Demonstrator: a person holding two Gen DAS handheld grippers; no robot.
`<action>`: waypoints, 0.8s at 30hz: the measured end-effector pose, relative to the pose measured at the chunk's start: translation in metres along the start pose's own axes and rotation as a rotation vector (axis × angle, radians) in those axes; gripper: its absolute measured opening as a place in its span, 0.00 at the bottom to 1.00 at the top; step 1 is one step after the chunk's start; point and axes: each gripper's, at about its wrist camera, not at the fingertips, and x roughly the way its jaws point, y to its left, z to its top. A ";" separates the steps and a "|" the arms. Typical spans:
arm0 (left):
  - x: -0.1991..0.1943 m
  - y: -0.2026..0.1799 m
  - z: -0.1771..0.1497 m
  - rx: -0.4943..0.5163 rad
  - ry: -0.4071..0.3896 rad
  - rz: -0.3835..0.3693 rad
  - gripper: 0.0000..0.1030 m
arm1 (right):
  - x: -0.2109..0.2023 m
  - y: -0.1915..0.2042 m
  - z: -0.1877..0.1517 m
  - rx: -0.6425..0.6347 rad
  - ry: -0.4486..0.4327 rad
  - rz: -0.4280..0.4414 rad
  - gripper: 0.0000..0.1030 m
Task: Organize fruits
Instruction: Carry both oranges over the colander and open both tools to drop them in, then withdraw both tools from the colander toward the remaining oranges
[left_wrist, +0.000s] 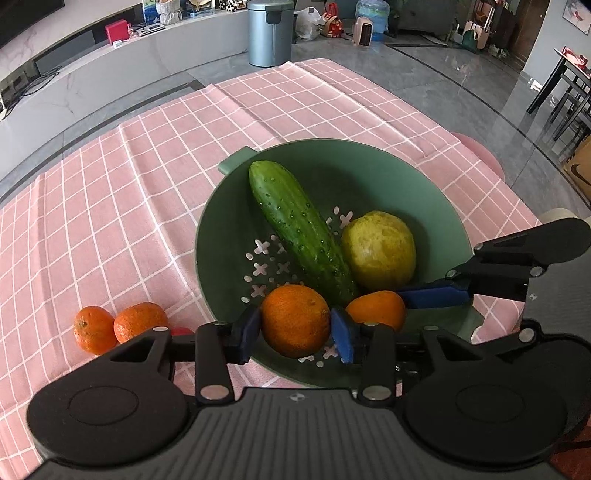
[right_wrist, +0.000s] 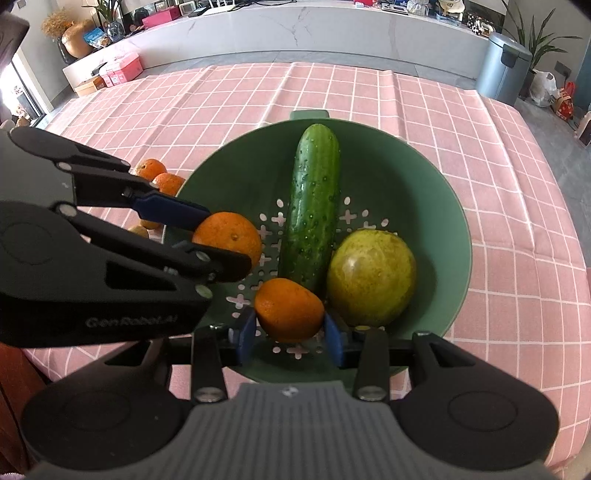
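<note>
Left gripper (left_wrist: 295, 328) clenched on an orange (left_wrist: 294, 319), held over near-left part of green colander (left_wrist: 436, 206). Right gripper (right_wrist: 290, 330) grasps second orange (right_wrist: 289, 309) over colander's near side. Cucumber (right_wrist: 314, 206) lies inside, long axis near-to-far, w/ guava (right_wrist: 371, 277) touching on its right. Two oranges on tablecloth (left_wrist: 129, 192) just left of rim; open cloth beyond.
</note>
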 end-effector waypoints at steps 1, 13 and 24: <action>0.000 0.000 0.000 -0.002 -0.003 0.001 0.50 | 0.000 0.000 0.000 -0.002 -0.001 -0.004 0.36; -0.035 0.010 -0.010 -0.064 -0.098 0.007 0.55 | -0.026 0.009 -0.001 -0.011 -0.125 -0.086 0.48; -0.086 0.051 -0.037 -0.188 -0.222 0.076 0.55 | -0.047 0.041 -0.005 -0.003 -0.303 -0.126 0.49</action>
